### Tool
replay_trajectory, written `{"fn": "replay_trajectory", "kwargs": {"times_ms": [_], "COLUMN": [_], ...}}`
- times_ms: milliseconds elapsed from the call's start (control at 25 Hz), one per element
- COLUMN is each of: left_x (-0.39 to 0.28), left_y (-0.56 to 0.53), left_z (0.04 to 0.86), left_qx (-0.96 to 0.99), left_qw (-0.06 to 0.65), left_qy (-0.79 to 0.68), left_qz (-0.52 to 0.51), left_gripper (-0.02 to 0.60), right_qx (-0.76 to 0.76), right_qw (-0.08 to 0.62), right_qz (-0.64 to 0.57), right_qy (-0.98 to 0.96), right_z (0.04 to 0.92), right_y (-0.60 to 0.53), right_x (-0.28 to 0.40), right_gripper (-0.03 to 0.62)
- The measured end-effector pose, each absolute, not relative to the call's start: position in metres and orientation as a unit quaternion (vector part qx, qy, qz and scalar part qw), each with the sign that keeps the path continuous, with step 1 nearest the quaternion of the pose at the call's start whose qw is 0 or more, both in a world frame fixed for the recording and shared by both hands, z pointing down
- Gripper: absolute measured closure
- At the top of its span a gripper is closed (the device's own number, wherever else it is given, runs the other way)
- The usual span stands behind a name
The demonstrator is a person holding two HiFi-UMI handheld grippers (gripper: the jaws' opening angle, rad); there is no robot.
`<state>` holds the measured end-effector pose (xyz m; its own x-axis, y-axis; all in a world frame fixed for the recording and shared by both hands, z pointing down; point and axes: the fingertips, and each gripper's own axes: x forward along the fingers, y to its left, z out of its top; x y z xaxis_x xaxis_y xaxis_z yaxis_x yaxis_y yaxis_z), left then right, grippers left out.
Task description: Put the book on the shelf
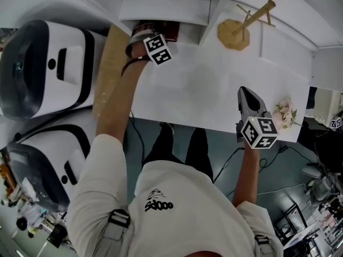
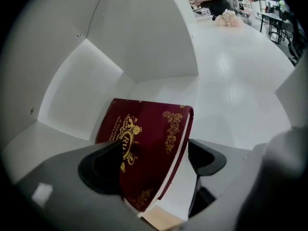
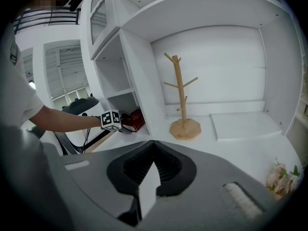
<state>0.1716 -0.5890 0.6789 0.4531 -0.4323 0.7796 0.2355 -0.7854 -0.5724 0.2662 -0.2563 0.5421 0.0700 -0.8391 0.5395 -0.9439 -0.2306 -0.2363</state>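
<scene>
Book (image 2: 144,143), just one, leans in the shelf (image 2: 144,47).

place: lab | cues: white machines (image 1: 48,63); floor cables (image 1: 138,134); workbenches (image 2: 263,14); white shelf unit (image 3: 144,57)

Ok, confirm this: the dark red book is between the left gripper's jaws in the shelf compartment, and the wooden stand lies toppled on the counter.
Not toppled: the right gripper view shows the wooden stand standing upright on the counter. The rest holds: the dark red book is between the jaws of the left gripper, in the shelf compartment.
</scene>
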Motion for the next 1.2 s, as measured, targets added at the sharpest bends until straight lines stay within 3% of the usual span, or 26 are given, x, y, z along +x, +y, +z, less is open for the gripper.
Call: {"fn": "replay_trajectory", "kwargs": {"times_ms": [280,800,1040,1200], "left_x": [0.147,0.068,0.043,0.036], "left_y": [-0.557,-0.494,-0.471,-0.465], "left_z": [0.655,0.494,0.434,0.386], "left_qx": [-0.822,-0.928,-0.940,-0.945], "left_qw": [0.282,0.089,0.083,0.089], "left_qy": [0.115,0.251,0.270,0.282], "left_qz": [-0.481,-0.260,-0.191,-0.139], "left_gripper": [0.168,0.434,0.560,0.565], "right_qx": [0.722,0.718,0.709,0.704], "right_qw": [0.090,0.130,0.137,0.131], "right_qz": [0.275,0.144,0.080,0.048], "right_qy": [-0.629,-0.668,-0.687,-0.697], "right_z": [0.524,0.429,0.382,0.354], "right_y": [-0.262,-0.287,-0.303,-0.318], "right_x": [0.259,0.243,0.235,0.224], "right_gripper": [0.592,0.592,0.592,0.592]}}
